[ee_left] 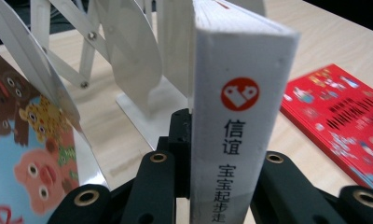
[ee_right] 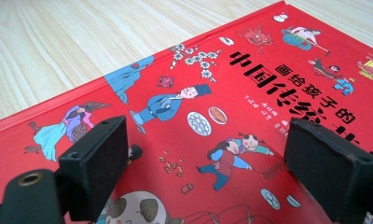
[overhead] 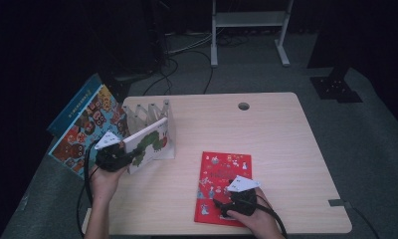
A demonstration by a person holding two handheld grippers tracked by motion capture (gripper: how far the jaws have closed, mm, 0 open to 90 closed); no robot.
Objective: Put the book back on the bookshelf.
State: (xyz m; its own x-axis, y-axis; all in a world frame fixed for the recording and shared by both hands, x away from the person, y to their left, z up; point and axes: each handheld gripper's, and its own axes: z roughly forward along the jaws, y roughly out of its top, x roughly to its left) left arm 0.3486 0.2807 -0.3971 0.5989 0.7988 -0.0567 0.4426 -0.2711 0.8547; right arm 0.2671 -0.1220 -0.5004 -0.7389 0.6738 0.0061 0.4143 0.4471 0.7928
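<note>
Black jaws of the left gripper squeeze the white book by its spine, right at the white rack. It stands up tall, spine facing the person, ready to slide into a slot. Right gripper hovers wide open over the red book, lying flat beside the rack.

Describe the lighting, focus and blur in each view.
High view: dim, the room around the table nearly black, overall soft. Left gripper view: bright; the white book spine print is sharp, the rack and red book behind are soft. Right gripper view: evenly lit, the red book's cover is crisp, with the pads slightly blurred.
</note>
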